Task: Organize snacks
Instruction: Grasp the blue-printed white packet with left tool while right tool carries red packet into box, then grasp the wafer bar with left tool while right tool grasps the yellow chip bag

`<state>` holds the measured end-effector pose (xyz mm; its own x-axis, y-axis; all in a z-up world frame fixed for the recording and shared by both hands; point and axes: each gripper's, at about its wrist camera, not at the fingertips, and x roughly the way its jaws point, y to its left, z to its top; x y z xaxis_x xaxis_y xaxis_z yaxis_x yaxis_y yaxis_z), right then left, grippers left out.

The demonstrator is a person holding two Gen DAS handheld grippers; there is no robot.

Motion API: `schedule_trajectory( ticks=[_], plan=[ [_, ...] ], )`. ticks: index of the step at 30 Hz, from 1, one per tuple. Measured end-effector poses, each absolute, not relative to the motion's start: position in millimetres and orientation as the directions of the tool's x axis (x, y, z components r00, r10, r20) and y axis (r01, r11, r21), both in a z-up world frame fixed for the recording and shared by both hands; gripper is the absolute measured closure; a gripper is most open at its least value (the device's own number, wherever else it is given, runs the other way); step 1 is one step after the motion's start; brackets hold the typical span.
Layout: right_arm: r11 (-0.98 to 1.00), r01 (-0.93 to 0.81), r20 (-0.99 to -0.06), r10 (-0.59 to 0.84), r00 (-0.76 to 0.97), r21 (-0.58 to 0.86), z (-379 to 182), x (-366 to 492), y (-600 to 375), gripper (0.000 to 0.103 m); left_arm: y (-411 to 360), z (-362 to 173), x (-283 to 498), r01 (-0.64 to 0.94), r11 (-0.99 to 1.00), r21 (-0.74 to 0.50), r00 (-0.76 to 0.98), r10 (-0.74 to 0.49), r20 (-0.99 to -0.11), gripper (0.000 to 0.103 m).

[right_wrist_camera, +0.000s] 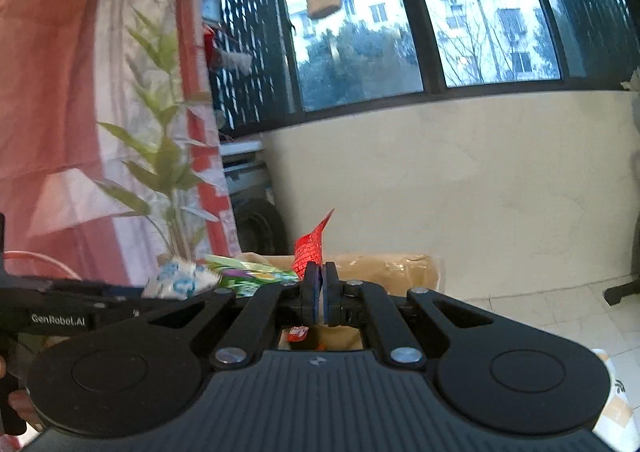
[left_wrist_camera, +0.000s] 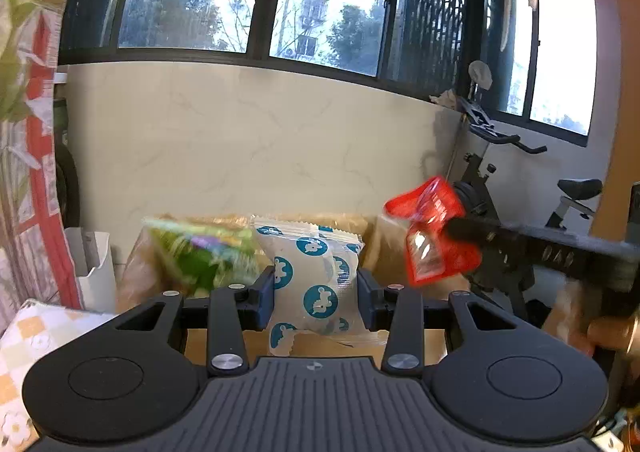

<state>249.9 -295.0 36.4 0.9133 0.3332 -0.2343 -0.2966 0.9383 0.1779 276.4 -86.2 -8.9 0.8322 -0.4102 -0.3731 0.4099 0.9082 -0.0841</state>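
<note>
Snack packet, white with blue circles [left_wrist_camera: 316, 280]: clamped between the pads of the left tool [left_wrist_camera: 316, 288], held above a cardboard box [left_wrist_camera: 360, 226]. Red snack wrapper [right_wrist_camera: 310, 250]: pinched in the fully closed right tool [right_wrist_camera: 322, 286]. Green packet [left_wrist_camera: 200, 252]: blurred, just left of the white one.

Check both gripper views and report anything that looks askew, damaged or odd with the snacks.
Nothing looks torn or spilled. The white packet with blue circles is squeezed at its middle between the left gripper pads. The red packet is pinched only by a thin edge in the right gripper, so it sticks up crookedly. A green packet behind is blurred.
</note>
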Motion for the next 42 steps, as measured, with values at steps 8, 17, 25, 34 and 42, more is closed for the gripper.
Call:
schedule_trajectory(
  ticks=[8,17,25,34,42],
  plan=[
    [0.960,-0.228,-0.331,0.270,0.904,0.161,12,292,-289,0.098,-131,-17,332,0.402,0.914,-0.043,0.823,-0.382,-0.421,0.056],
    [0.959,-0.226,-0.306,0.269,0.913,0.168,9,263,-300,0.056,-106,-19,318,0.392,0.917,-0.065,0.835,-0.385,-0.392,0.036],
    [0.958,-0.221,-0.350,0.273,0.896,0.181,-17,211,-299,0.015,-58,-31,287,0.396,0.913,-0.098,0.830,-0.401,-0.388,0.032],
    [0.973,-0.138,-0.552,0.219,0.805,0.184,-73,215,-276,0.013,-11,-56,255,0.328,0.942,-0.072,0.853,-0.328,-0.406,0.029],
    [0.988,-0.001,-0.665,0.105,0.739,0.155,-102,249,-251,0.013,17,-79,250,0.240,0.967,-0.085,0.853,-0.252,-0.458,0.028]
  ],
)
